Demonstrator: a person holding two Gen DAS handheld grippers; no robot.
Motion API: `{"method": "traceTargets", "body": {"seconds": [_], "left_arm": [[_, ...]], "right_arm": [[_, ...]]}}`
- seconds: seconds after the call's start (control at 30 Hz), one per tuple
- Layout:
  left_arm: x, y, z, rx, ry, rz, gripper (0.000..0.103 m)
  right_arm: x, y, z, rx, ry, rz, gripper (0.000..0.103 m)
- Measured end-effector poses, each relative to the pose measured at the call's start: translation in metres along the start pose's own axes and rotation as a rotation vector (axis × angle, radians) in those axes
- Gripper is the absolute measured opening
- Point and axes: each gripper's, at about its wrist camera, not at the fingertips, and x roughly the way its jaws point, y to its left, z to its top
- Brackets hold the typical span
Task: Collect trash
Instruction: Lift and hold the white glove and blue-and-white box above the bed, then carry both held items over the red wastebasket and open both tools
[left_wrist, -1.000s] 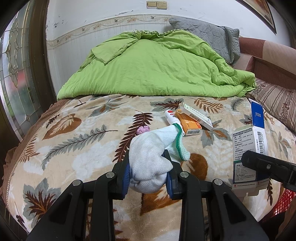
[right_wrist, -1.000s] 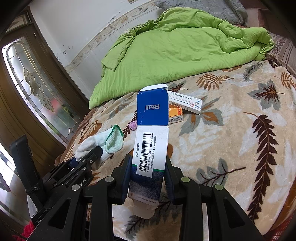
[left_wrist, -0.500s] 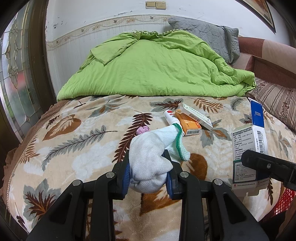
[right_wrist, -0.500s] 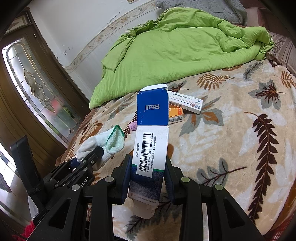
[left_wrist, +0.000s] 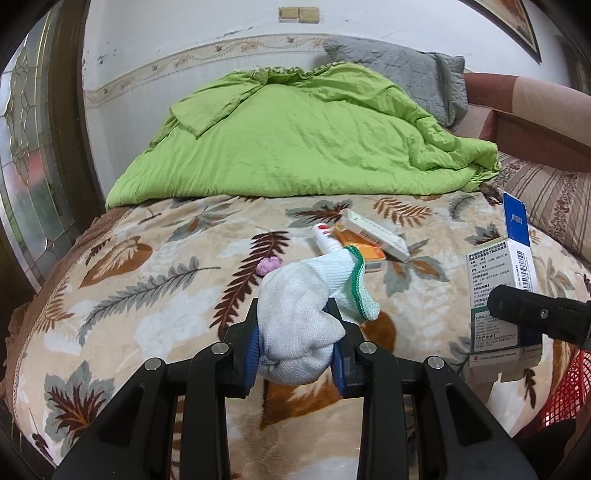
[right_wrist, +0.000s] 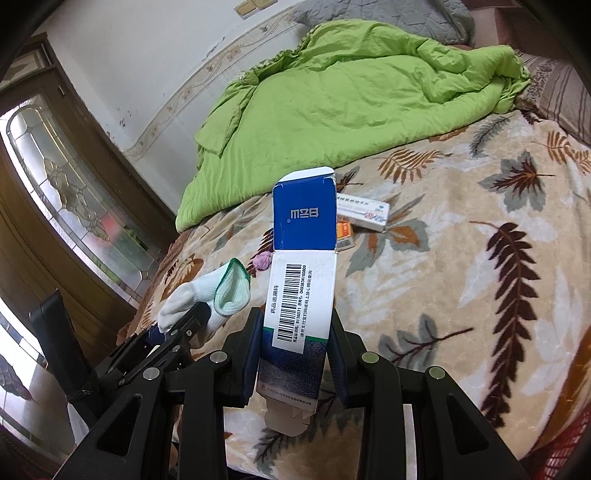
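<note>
My left gripper is shut on a white sock with a green cuff, held above the leaf-patterned bed cover. My right gripper is shut on a blue and white medicine box with its top flap open; that box also shows at the right of the left wrist view. The sock and the left gripper appear low on the left in the right wrist view. On the cover lie a white box, an orange box, a small white tube and a pink scrap.
A rumpled green duvet and a grey pillow fill the far half of the bed. A wooden door with patterned glass stands on the left. Red mesh of a basket shows at the lower right, by the bed's edge.
</note>
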Motion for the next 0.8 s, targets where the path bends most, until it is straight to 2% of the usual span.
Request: {"method": "traceTargets", "body": {"seconds": [0.23, 0.43, 0.67, 0.8], "left_arm": [[-0.013, -0.025, 0.005, 0.036, -0.017, -0.055, 0.03], [-0.031, -0.057, 0.009, 0.075, -0.025, -0.135, 0.03], [-0.061, -0.107, 0.018, 0.137, -0.034, -0.275, 0.03], [-0.078, -0.142, 0.022, 0.179, -0.026, -0.39, 0.03]], "right_arm": [[-0.042, -0.016, 0.008, 0.035, -0.057, -0.012, 0.035], [-0.09, -0.034, 0.009, 0.061, -0.113, -0.036, 0.035], [-0.16, -0.066, 0.002, 0.09, -0.186, -0.111, 0.035], [-0.206, -0.09, -0.011, 0.104, -0.224, -0.196, 0.035]]}}
